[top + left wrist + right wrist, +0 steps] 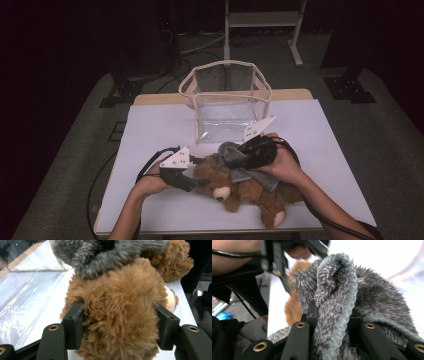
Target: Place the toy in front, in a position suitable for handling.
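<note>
The left gripper [196,181] is clamped on the head of a brown teddy bear [250,192]; in the left gripper view the fur [120,312] is seen bulging between the two black jaws, which are pressed into it on either side. The right gripper [235,157] is clenched on a grey fluffy cloth [240,170]; in the right gripper view a folded, stitched edge of that cloth [337,310] is pinched upright between the jaws, and the rest of the cloth is draped away to the right.

From the high view, the bear is seen lying on its side on the white table [160,130], near the front edge, with its head toward the left gripper and its legs toward the right front. The grey cloth is laid across the bear's neck and upper body, beneath the right hand [282,162]. The left hand [150,184] is held just left of the bear's head.

Behind the bear, near the middle of the table, a clear plastic bag [225,100] with a cream trim is stood upright and open at the top. Its clear side is also seen in the left gripper view, beyond the bear. Dark floor is seen around the table.
</note>
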Demonstrator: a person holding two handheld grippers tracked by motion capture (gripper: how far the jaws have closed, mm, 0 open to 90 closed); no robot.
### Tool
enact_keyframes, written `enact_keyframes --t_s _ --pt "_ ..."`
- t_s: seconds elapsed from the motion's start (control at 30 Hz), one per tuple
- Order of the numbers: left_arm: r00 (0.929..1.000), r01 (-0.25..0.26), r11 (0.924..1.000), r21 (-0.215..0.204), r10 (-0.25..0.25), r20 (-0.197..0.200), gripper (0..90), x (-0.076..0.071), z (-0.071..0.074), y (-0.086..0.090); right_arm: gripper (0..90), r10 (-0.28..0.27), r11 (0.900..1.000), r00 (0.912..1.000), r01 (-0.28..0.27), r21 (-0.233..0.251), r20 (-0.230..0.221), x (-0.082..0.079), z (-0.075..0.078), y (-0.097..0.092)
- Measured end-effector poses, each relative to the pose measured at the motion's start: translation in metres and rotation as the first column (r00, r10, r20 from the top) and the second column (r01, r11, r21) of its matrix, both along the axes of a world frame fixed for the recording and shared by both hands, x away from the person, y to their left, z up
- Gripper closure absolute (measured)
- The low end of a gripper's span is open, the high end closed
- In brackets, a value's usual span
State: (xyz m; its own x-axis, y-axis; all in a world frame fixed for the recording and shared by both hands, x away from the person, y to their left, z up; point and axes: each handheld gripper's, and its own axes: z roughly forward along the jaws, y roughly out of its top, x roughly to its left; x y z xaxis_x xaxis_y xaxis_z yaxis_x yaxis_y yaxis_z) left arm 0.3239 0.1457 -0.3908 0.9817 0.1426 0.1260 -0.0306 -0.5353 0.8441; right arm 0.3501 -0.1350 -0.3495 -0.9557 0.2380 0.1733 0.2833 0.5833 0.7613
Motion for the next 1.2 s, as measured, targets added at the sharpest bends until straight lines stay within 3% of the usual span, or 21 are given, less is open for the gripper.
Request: enact_keyframes --t_s 0.1,0.2,0.33,0.47,0.63,0.73,0.87,1.0,1.07,1.2 --pt "0.9999 0.008 1.0000 0.001 -0.008 0.014 36.7 -0.001 0.005 -0.004 70.9 -0.008 0.9998 0.9999 0.009 0.020 -0.008 -0.002 0.002 -0.006" --pt "0.9998 0.008 1.0000 0.002 -0.008 0.019 36.7 -0.003 0.005 -0.006 70.8 0.033 0.9990 0.9992 -0.033 0.028 0.024 -0.005 0.009 0.005" --pt "0.9998 0.008 0.9999 0.013 -0.008 0.016 36.7 -0.003 0.004 -0.005 70.4 0.075 0.9956 0.9969 -0.077 0.055 0.024 -0.006 0.013 0.027" --pt "0.9999 -0.003 0.9992 0.041 0.003 0.010 36.1 -0.002 0.000 -0.002 70.4 0.100 0.9949 0.9946 -0.100 0.010 0.028 -0.008 0.010 0.034" --pt "1.0000 -0.006 0.9995 0.031 0.006 -0.003 35.5 0.001 -0.001 0.001 70.1 0.041 0.9985 0.9978 -0.040 -0.038 0.052 -0.014 0.009 0.006" --pt "0.9999 -0.005 0.9996 0.027 0.005 -0.009 34.8 0.001 -0.002 0.001 69.9 -0.033 0.9995 0.9985 0.033 0.001 0.043 -0.012 0.009 -0.020" --pt "0.9998 -0.007 0.9996 0.029 0.008 -0.019 29.7 0.002 0.000 0.001 69.9 -0.094 0.9946 0.9947 0.093 0.047 0.041 -0.013 0.006 -0.041" --pt "0.9997 -0.004 0.9996 0.029 0.004 -0.026 19.9 -0.001 0.009 -0.003 70.4 -0.087 0.9938 0.9958 0.085 0.072 0.027 -0.022 -0.008 -0.038" --pt "0.9996 0.019 0.9997 0.016 -0.018 -0.023 19.8 -0.003 0.014 -0.008 70.6 -0.069 0.9953 0.9972 0.066 0.070 0.030 -0.027 -0.012 -0.032" --pt "0.9979 0.064 0.9944 0.084 -0.064 -0.005 25.5 -0.005 0.019 -0.027 70.5 -0.021 0.9988 0.9987 0.019 0.044 0.047 -0.041 -0.013 -0.016"
